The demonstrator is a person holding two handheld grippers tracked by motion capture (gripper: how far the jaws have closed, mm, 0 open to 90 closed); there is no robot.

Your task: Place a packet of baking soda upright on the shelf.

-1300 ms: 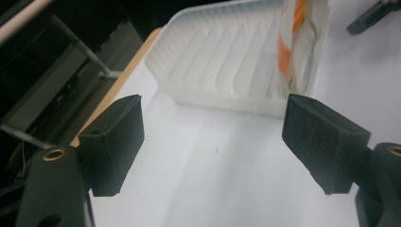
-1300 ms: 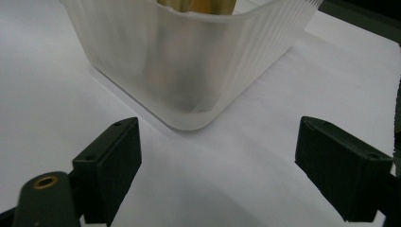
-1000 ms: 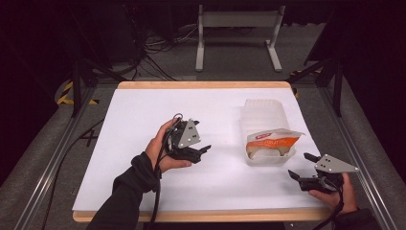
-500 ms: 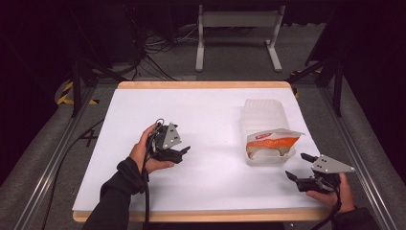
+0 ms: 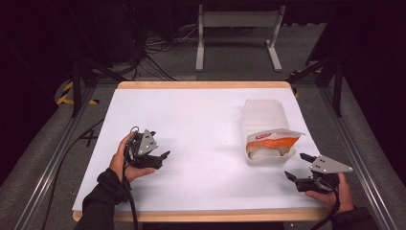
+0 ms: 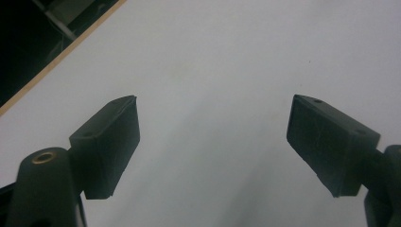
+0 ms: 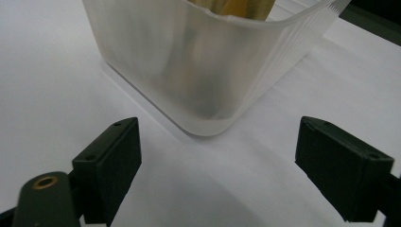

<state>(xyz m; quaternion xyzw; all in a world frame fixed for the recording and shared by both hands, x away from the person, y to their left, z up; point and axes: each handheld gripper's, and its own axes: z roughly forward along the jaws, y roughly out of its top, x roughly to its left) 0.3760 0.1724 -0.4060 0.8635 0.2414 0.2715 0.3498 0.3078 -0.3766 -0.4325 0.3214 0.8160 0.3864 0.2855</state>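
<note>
Two grippers, both wide open and empty: I keep my left gripper point(image 5: 163, 159) clear and advance my right gripper point(image 5: 298, 167) squarely onto the near corner of the container point(image 5: 264, 125) holding the orange-labelled bag point(image 5: 274, 142).

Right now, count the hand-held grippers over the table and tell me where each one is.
2. The left hand-held gripper is over the table's near-left part, jaws open above bare white surface. The right hand-held gripper is at the near-right corner, jaws open toward the translucent plastic container.
</note>
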